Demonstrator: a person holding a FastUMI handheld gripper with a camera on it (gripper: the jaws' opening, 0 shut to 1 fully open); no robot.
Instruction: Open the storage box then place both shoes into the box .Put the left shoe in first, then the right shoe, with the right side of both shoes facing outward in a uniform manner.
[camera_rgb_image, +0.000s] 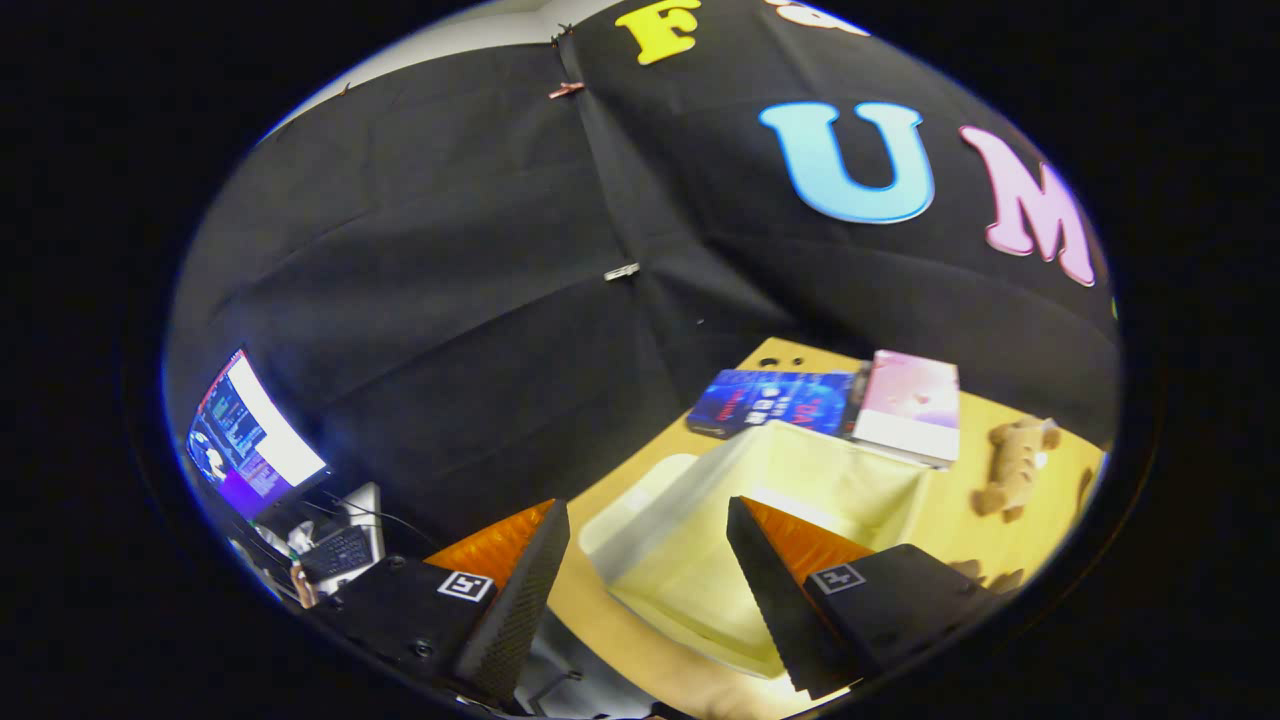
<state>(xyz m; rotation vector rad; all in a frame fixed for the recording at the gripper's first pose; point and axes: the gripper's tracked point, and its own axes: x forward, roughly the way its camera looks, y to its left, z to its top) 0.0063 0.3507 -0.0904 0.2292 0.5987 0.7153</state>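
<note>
The gripper hangs tilted above a light wooden table, its two fingers spread wide apart with nothing held between them. Below and just ahead of the fingers sits the translucent, pale plastic storage box, open at the top, with its whitish walls showing a bare interior; the right finger overlaps the box's middle, while the left finger lies beside the box's near corner. What may be the box's clear lid lies flat against its left side, though this is hard to tell. Beyond the box, touching or just behind its far rim, lie a dark blue book with printed cover and a pink and white book, side by side. To the right of the box, apart from it, a small brown plush teddy bear lies on the tabletop. Off to the left, past the table's edge and beyond the left finger, a lit computer monitor stands above a dark keyboard.
</note>
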